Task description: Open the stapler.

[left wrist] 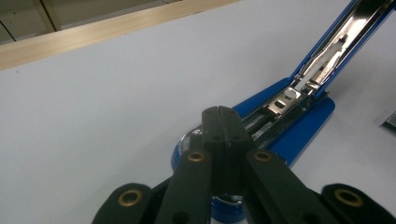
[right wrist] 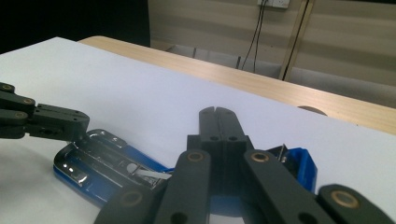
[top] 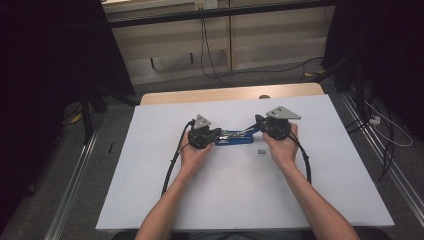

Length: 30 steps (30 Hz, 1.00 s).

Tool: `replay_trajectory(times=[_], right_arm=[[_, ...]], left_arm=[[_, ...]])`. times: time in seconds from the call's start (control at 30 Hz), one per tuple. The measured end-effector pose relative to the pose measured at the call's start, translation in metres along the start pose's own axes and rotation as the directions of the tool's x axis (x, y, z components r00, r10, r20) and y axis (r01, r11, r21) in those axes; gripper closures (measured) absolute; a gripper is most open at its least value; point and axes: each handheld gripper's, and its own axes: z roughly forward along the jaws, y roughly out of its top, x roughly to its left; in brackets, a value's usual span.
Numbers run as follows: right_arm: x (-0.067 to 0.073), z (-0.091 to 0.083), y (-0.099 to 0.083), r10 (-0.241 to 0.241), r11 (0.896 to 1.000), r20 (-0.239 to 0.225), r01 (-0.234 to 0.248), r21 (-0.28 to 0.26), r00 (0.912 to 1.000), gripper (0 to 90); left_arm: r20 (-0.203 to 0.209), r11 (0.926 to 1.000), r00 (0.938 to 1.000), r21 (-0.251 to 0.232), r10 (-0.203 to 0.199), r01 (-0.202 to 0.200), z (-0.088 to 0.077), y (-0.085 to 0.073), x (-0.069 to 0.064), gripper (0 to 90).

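Blue stapler [top: 234, 137] lies opened out on the white table [top: 150, 165], between the two grippers. Left gripper [top: 218, 133] has its jaws pressed together, their tips down on the stapler's base end. Right gripper [top: 257, 121], likewise closed tight, meets the raised blue top arm; a small grey block [top: 260, 151] sits just beside the stapler.

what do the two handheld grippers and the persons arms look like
Both grippers, left and right, are black, each topped by a grey three-cornered plate and trailing a black cable. Up close, the tongs are flat matte black bars on black link arms with brass-coloured pivot rings. The forearms are bare, no sleeves visible.
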Motion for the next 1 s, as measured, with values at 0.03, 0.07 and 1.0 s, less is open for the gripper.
replay_trajectory(times=[0.03,0.07,1.0], right_arm=[[-0.001,0.000,-0.001,0.004,1.000,0.000,-0.004,0.002,1.0000,90.0],[-0.002,-0.001,-0.002,0.009,1.000,0.002,-0.009,0.003,1.0000,90.0],[-0.021,-0.007,-0.019,0.018,0.998,-0.003,-0.018,0.056,0.9998,90.0]], left_arm=[[-0.006,0.9999,0.9999,0.002,0.012,-0.012,0.000,0.000,0.000,90.0],[-0.012,0.9998,0.9997,0.002,0.022,-0.022,0.000,0.000,-0.001,90.0],[-0.014,0.9996,0.9995,0.007,0.029,-0.029,0.000,0.001,-0.002,90.0]])
